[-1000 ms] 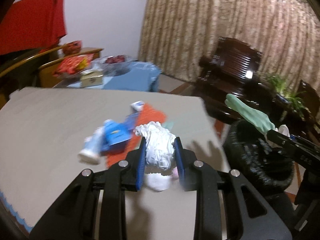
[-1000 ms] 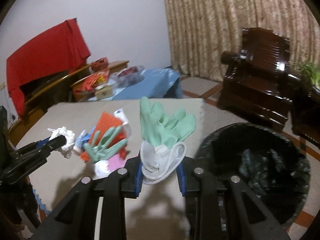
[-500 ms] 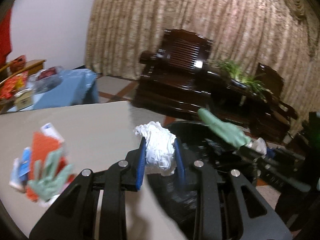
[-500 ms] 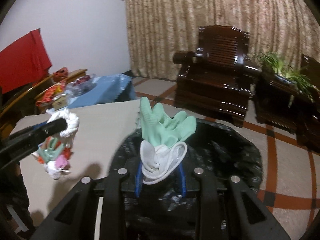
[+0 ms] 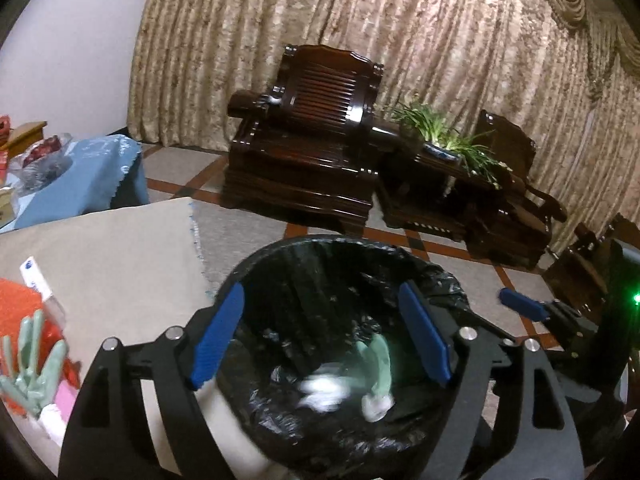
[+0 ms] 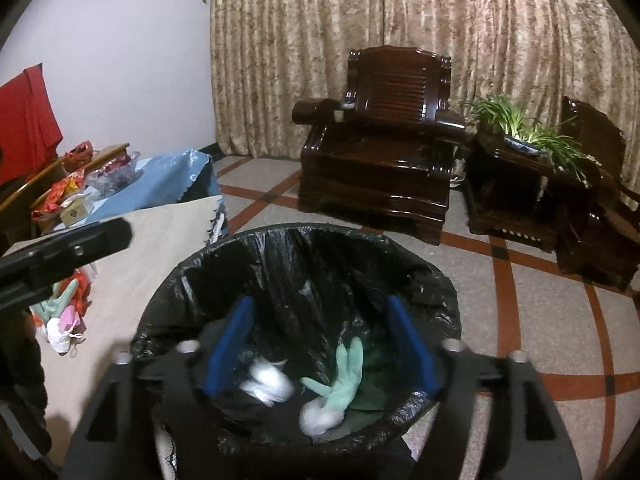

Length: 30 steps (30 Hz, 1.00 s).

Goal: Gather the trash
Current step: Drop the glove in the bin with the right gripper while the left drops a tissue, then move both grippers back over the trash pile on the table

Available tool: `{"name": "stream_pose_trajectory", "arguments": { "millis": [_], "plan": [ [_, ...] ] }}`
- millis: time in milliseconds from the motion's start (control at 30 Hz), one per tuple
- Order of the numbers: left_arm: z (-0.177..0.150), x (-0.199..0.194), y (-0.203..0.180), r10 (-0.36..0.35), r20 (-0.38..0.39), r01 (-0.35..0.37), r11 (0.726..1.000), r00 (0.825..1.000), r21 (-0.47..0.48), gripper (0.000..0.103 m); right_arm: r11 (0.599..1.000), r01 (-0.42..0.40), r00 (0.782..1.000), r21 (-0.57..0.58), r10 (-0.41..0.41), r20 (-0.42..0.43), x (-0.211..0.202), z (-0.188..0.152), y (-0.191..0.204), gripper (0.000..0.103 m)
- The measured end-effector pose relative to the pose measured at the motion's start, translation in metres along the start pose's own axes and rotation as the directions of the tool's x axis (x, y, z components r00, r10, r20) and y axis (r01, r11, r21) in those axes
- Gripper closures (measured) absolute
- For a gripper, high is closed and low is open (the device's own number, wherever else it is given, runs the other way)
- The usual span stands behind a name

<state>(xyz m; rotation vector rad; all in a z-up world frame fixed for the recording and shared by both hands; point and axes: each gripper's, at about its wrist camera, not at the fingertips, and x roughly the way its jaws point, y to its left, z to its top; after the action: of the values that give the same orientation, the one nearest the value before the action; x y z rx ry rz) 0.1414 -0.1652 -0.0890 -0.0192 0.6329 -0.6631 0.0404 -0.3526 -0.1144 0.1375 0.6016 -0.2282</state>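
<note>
A round bin lined with a black bag (image 5: 436, 276) (image 6: 436, 280) stands on the floor beside the table. Inside it lie a crumpled white cloth (image 5: 324, 392) (image 6: 266, 384) and a green rubber glove with a white cuff (image 5: 378, 376) (image 6: 340, 380). My left gripper (image 5: 320, 340) is open and empty above the bin mouth. My right gripper (image 6: 318, 346) is open and empty above the bin too. A pile of trash stays on the table: another green glove (image 5: 30, 364) (image 6: 56, 300) on an orange pad (image 5: 16, 300), with a pink scrap (image 5: 64, 396).
The beige-covered table (image 5: 112, 252) (image 6: 152, 236) reaches to the bin's left. A blue-draped side table (image 6: 160, 180) with packets is behind it. A dark wooden armchair (image 6: 384, 152) and a plant stand (image 6: 524, 148) are on the tiled floor beyond, before a curtain.
Both grippers swung from the table to over the bin and opened. The white cloth dropped from the left one and the green glove from the right one into the bin.
</note>
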Motion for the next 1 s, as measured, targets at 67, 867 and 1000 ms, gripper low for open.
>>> {"name": "stream_pose_trajectory", "arguments": {
  "millis": [67, 867, 1000],
  "plan": [
    [-0.002, -0.016, 0.009, 0.031, 0.018, -0.031, 1.000, 0.999, -0.004, 0.016, 1.000, -0.007, 1.000, 0.003, 0.007, 0.013, -0.003, 0.001, 0.002, 0.012],
    [-0.066, -0.181, 0.177, 0.535, 0.011, -0.523, 0.831, 0.845, -0.189, 0.009, 0.921, -0.354, 0.935, -0.161, 0.348, -0.065, 0.008, -0.009, 0.178, 0.006],
    [-0.080, -0.188, 0.194, 0.565, -0.017, -0.555, 0.805, 0.825, -0.211, 0.009, 0.905, -0.383, 0.923, -0.186, 0.371, -0.097, 0.017, -0.017, 0.202, 0.007]
  ]
}}
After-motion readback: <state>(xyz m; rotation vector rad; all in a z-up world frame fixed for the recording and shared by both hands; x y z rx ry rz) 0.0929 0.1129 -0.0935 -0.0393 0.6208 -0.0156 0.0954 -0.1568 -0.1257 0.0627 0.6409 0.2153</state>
